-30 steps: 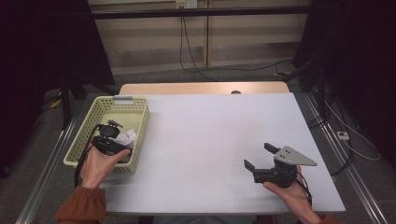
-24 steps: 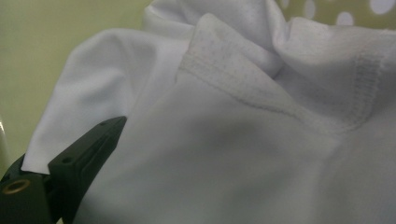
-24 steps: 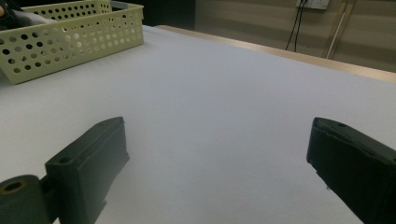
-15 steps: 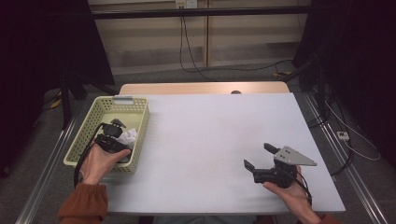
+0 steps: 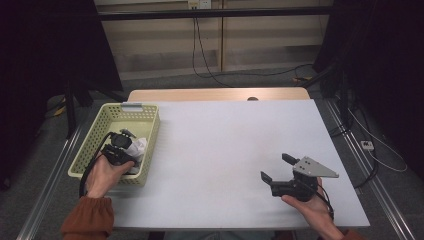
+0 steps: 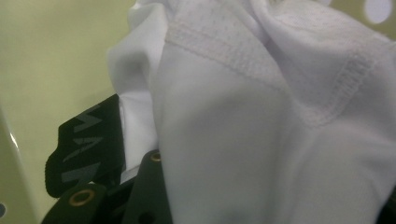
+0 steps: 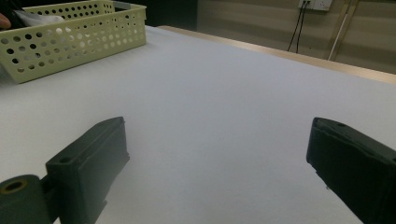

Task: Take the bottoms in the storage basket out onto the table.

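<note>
With the left gripper (image 5: pixel 125 143) just closed on the white cloth (image 5: pixel 138 147) in the basket (image 5: pixel 150 131) at nine o'clock, lift straight up and slowly, while the right gripper (image 5: pixel 275 168) waits wide open at four o'clock.

surface: white table (image 5: pixel 225 150) | on it: yellow-green perforated basket (image 5: pixel 150 131), at left edge

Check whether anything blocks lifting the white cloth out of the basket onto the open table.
Nothing visible does. The left gripper has just closed its jaws on the white cloth inside the basket; only the basket's low wall lies between it and the bare table.
</note>
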`<state>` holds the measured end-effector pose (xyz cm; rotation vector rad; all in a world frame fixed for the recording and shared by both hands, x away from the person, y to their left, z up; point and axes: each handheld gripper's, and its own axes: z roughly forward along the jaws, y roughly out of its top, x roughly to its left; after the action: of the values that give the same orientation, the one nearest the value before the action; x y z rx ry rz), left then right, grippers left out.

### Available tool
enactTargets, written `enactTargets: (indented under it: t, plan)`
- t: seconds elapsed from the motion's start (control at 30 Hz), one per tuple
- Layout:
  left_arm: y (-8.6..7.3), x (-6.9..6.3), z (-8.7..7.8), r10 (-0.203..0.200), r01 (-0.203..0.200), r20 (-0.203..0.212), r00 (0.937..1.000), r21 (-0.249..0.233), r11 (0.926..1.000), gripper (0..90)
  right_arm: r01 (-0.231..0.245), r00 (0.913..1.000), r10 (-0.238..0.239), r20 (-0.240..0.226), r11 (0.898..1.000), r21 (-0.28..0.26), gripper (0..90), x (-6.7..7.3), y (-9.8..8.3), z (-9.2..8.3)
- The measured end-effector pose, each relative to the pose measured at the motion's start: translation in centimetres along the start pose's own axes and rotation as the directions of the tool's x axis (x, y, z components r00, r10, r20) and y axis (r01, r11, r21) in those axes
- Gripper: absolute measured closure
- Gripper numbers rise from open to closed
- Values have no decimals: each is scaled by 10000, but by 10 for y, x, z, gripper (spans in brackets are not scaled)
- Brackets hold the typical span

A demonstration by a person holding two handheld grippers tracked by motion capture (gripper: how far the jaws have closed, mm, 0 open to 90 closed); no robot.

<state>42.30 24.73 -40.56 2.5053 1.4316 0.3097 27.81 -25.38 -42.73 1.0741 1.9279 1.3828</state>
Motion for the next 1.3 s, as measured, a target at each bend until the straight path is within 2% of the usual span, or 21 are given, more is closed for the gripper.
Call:
enactTargets:
  t: [0.07,0.1,0.3,0.37,0.6,0.77,0.8,0.87,0.93,0.97,1.0,1.07,1.2,1.27,1.3]
  plan:
    - [-3,3,-5,-119,120,30,9999,-462,9989,695,2,10000,-2,-8,10000,-17,50,0,0,0]
    - [-3,4,-7,-104,109,97,9999,-494,9987,695,-1,10000,1,-5,10000,-20,50,0,0,0]
    - [-7,12,-17,-312,356,332,9990,-1397,9895,694,-8,10000,8,0,10000,-25,50,0,0,-1]
    - [-9,15,-21,-520,591,428,9977,-1865,9807,693,-22,10000,22,18,10000,-39,50,0,0,-1]
    - [-16,24,-32,-967,1121,696,9929,-2710,9560,691,-21,10000,21,16,10000,-29,50,0,1,1]
    - [-18,25,-36,-923,1086,657,9936,-3218,9406,687,-21,10000,21,38,10000,-55,50,-1,1,0]
    - [-18,24,-36,-1024,1202,701,9923,-3398,9328,687,-56,10000,56,29,10000,-67,50,-1,1,0]
    - [-18,24,-38,-916,1081,629,9938,-3554,9285,687,-50,10000,50,27,10000,-63,49,-1,0,0]
    - [-18,25,-39,-942,1111,631,9936,-3773,9194,688,-36,10000,36,18,10000,-68,49,-1,0,0]
    - [-19,25,-40,-945,1098,587,9938,-3802,9184,688,-34,10000,34,33,10000,-58,50,-1,0,0]
    - [-19,25,-40,-1012,1146,548,9934,-3927,9125,687,-34,10000,34,26,10000,-57,50,-1,0,0]
    - [-20,26,-41,-1081,1220,571,9925,-4011,9079,687,-27,10000,27,33,10000,-55,50,-1,0,0]
    - [-22,29,-46,-1211,1356,610,9908,-4435,8859,686,-36,10000,37,41,10000,-58,49,-1,0,0]
    - [-23,29,-48,-1361,1508,652,9885,-4664,8716,686,-13,10000,13,59,10000,-40,49,-1,0,0]
    - [-23,29,-49,-1324,1456,614,9893,-4704,8704,686,-12,10000,13,56,10000,-40,49,-1,0,0]
